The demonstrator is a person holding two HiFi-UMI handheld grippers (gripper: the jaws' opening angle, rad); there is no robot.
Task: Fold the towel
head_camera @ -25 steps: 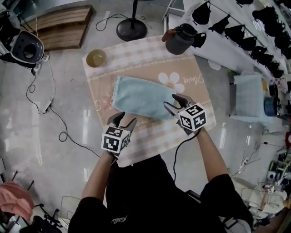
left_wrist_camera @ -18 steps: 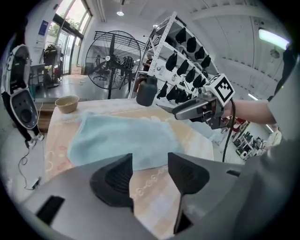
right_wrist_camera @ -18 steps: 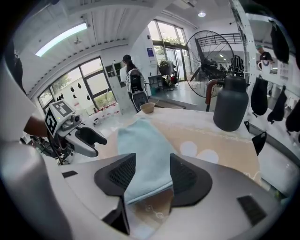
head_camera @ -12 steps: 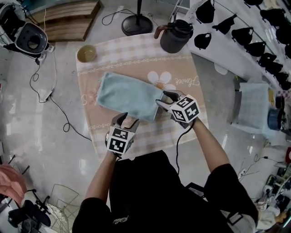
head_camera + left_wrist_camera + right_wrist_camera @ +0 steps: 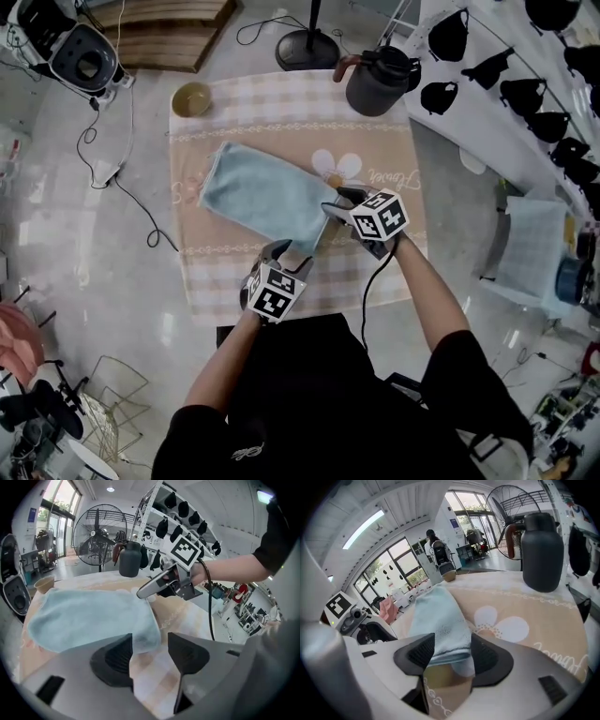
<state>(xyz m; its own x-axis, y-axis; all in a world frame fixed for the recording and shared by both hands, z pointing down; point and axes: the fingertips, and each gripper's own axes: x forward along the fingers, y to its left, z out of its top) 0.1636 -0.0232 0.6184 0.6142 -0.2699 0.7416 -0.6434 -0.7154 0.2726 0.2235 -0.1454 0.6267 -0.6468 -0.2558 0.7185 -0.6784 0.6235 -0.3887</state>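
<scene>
— Containers on the worktop?
— One small bowl (image 5: 191, 98) sat at the upper left of the checked worktop cloth (image 5: 281, 117); I couldn't make out its contents. A dark lidded jug (image 5: 380, 82) stood at the upper right.
— And the room?
— Glossy grey floor (image 5: 112, 281), with a fan base (image 5: 307, 49) at the top.
— The towel?
— The pale blue towel (image 5: 262, 192) was folded and lay slantwise mid-cloth. The right gripper (image 5: 336, 204) pinched its right-hand end. The left gripper (image 5: 289, 255) was at its lower edge, jaws apart.
</scene>
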